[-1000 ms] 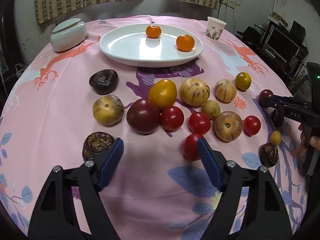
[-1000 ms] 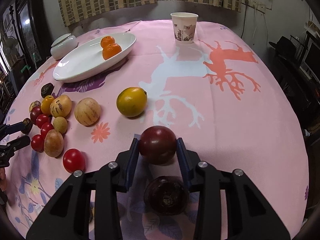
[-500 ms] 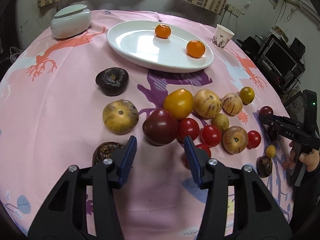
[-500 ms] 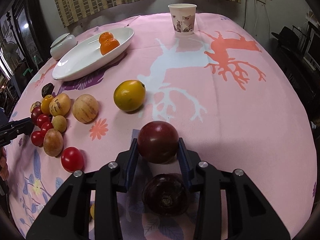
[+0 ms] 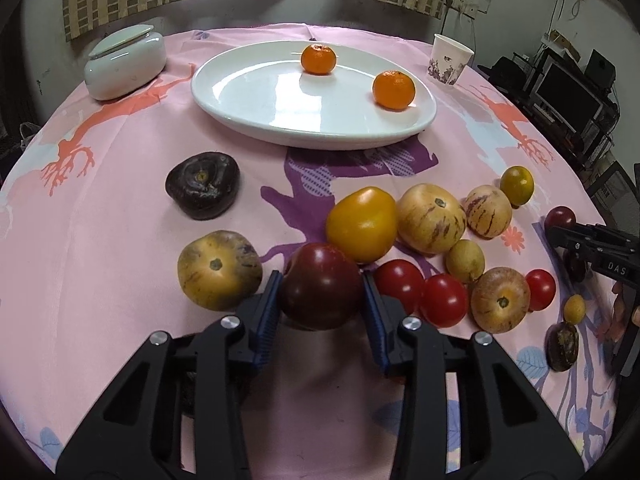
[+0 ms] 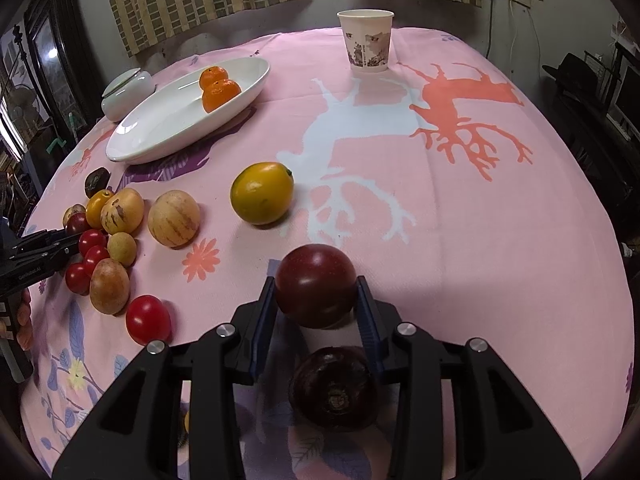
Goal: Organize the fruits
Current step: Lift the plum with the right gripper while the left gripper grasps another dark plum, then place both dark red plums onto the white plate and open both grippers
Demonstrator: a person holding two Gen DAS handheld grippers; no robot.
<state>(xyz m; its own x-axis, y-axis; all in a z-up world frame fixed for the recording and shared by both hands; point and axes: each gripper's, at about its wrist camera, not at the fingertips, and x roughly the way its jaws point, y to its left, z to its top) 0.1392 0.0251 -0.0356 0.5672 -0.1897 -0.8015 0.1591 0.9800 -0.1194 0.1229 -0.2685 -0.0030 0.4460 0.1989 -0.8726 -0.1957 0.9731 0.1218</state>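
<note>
Now my left fingers (image 5: pixel 322 306), low in the centre of the left wrist view, have just been closing, and a dark red tomato (image 5: pixel 320 286) sits between their blue pads, which appear to press its sides. It touches a yellow-orange tomato (image 5: pixel 362 224) just above it and lies close to a small red tomato (image 5: pixel 398 284) on its right and a yellowish round fruit (image 5: pixel 219 276) on its left. My right fingers (image 6: pixel 316 312), low in the centre of the right wrist view, are clamped on another dark red tomato (image 6: pixel 316 284), with a dark purple fruit (image 6: pixel 334 388) on the surface right below it, between the arms.

Further out, a white oval plate (image 5: pixel 256 92) holds two oranges (image 5: pixel 394 90) in the upper middle of the left view, beyond the cluster of loose fruit on the pink cloth.

Risks, as I judge them: too firm a squeeze could bruise or split either tomato. If my left hand lifts at a slant, it could nudge the neighbours and send them rolling across the cloth. The smooth round skin could slip from the pads on the way to the plate. My right hand could bump the purple fruit beneath it.
</note>
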